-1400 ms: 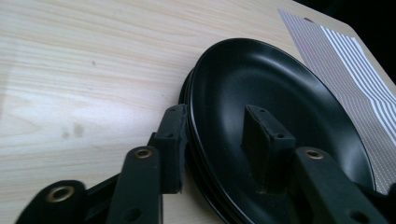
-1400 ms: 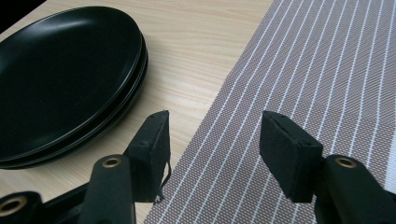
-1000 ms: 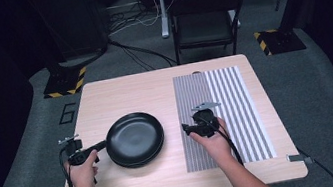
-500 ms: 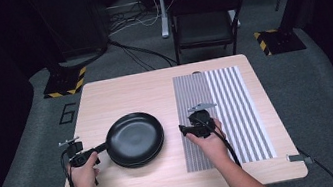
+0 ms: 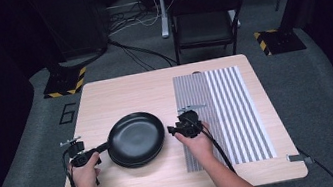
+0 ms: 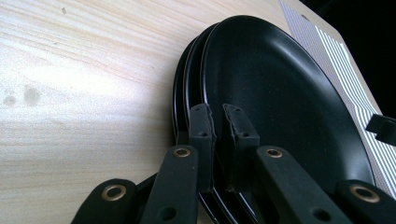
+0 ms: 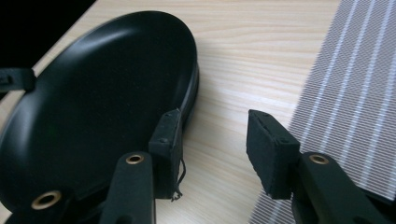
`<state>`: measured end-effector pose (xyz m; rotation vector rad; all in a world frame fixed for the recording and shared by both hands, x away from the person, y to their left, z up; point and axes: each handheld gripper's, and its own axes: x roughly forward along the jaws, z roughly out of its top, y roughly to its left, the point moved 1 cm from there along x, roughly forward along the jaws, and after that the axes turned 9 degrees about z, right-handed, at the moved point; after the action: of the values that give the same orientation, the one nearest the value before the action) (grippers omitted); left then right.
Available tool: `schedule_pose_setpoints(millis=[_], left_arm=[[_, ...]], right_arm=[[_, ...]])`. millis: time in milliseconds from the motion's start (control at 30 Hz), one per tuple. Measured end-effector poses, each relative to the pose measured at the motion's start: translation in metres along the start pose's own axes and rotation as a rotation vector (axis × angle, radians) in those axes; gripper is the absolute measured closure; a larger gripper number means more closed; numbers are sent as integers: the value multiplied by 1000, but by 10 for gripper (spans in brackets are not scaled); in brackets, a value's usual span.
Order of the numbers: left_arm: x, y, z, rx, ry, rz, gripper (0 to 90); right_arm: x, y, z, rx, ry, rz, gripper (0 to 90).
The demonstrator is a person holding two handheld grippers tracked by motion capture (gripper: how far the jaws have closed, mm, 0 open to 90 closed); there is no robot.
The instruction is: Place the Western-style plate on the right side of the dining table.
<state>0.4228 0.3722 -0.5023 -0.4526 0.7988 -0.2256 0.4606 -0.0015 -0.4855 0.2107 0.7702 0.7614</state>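
Note:
A stack of black plates (image 5: 136, 139) lies on the wooden table (image 5: 124, 95), a little left of centre. My left gripper (image 5: 103, 147) is at the stack's left rim. In the left gripper view its jaws (image 6: 219, 121) have just closed and pinch the rim of the top plate (image 6: 280, 93). My right gripper (image 5: 170, 131) is at the stack's right rim, open. In the right gripper view its jaws (image 7: 215, 140) have been closing. One pad (image 7: 166, 149) is over the edge of the plates (image 7: 98, 102), the other (image 7: 271, 154) over bare wood.
A grey striped mat (image 5: 223, 115) covers the right part of the table, just right of my right hand. A dark chair (image 5: 206, 21) stands beyond the far edge. Cables trail from both grippers toward the near edge.
My right gripper has moved left, up to the right rim of the plates. The left hand has stayed at the left rim.

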Motion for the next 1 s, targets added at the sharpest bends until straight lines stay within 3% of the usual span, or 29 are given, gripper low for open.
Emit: schedule_pose_setpoints(millis=[367, 467, 667, 967, 1000], left_arm=[[0, 1, -1, 0, -2, -8, 829], [0, 2, -1, -1, -1, -12, 829], [0, 1, -1, 5, -3, -10, 829], [0, -1, -2, 24, -12, 4, 827], [0, -1, -2, 25, -16, 7, 828]], right_arm=[[20, 8, 2, 13, 13, 33, 620], [23, 10, 1, 26, 33, 40, 683], [25, 9, 1, 64, 36, 74, 778], [27, 6, 8, 88, 60, 80, 808], [25, 7, 11, 103, 49, 76, 873]])
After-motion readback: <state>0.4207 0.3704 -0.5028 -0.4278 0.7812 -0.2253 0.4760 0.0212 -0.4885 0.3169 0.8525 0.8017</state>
